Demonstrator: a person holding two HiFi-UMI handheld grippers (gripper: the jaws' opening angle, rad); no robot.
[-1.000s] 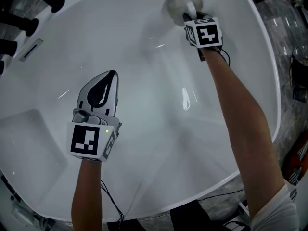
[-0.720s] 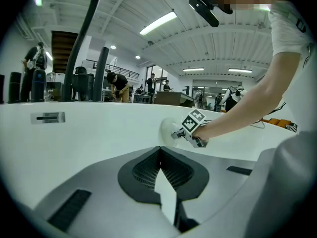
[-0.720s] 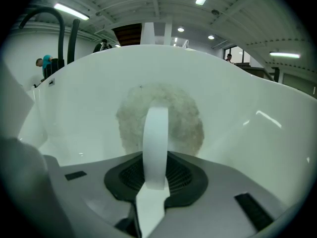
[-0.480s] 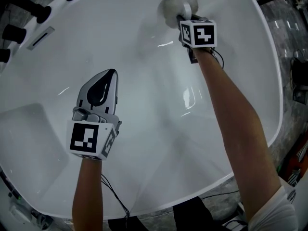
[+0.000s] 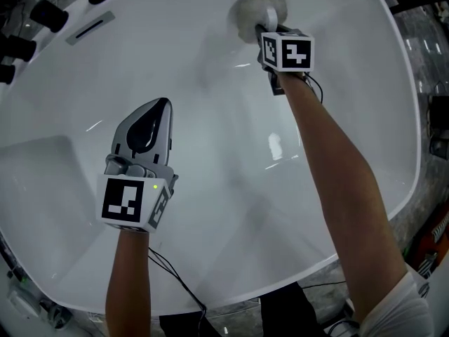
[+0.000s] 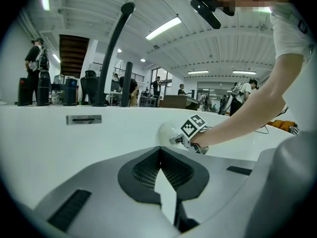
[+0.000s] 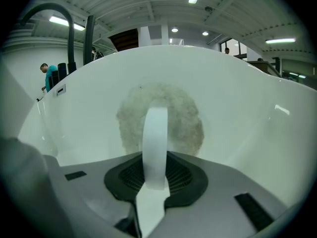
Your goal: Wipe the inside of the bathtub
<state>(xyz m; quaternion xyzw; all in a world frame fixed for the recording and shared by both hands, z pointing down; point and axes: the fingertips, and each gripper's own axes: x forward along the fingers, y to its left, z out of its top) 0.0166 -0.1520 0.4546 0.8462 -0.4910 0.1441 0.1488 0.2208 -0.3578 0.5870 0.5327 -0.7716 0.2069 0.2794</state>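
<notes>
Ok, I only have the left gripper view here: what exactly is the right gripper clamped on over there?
Observer: The right gripper is shut on a white strap that runs across the back of a round fluffy pad.
Operator: Is the pad against the tub?
Observer: It looks so. In the right gripper view the pad lies flat on the bathtub wall.
Operator: Where does my left gripper sit from above?
Observer: In the head view the left gripper is over the middle of the tub, well apart from the pad.
</notes>
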